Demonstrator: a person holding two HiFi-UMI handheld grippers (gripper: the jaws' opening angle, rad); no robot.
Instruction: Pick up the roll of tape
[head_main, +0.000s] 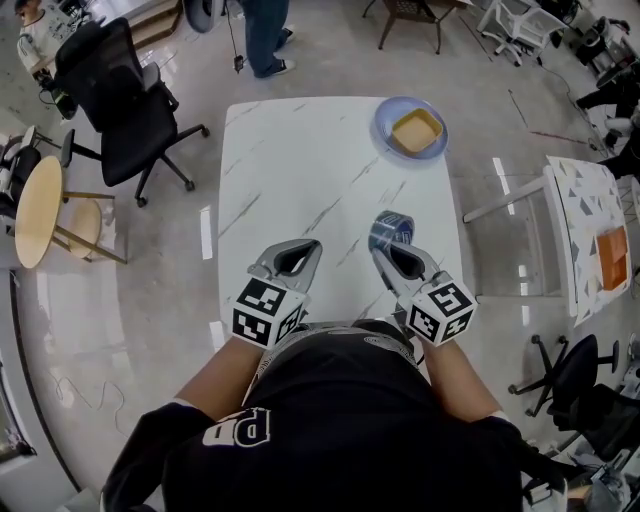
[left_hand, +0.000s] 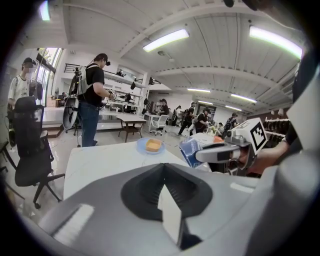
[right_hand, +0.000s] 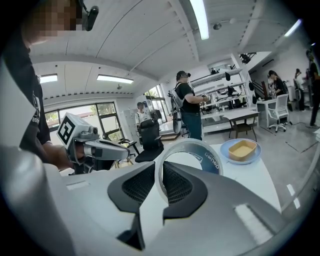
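The roll of tape (head_main: 391, 229), blue with a clear ring, is held at the tip of my right gripper (head_main: 384, 246) near the front right of the white marble table (head_main: 300, 160). In the right gripper view the tape roll (right_hand: 200, 152) stands upright with its wall pinched between the jaws of the right gripper (right_hand: 161, 172). From the left gripper view the tape roll (left_hand: 191, 150) looks raised off the tabletop. My left gripper (head_main: 311, 246) hovers beside it, shut and empty; its jaws meet in the left gripper view (left_hand: 165, 192).
A blue plate (head_main: 386, 131) holding a yellow square dish (head_main: 416, 130) sits at the table's far right corner. A black office chair (head_main: 115, 95) and a round wooden table (head_main: 38, 210) stand left. A person (head_main: 262, 35) stands beyond the far edge. Another white table (head_main: 585, 225) stands right.
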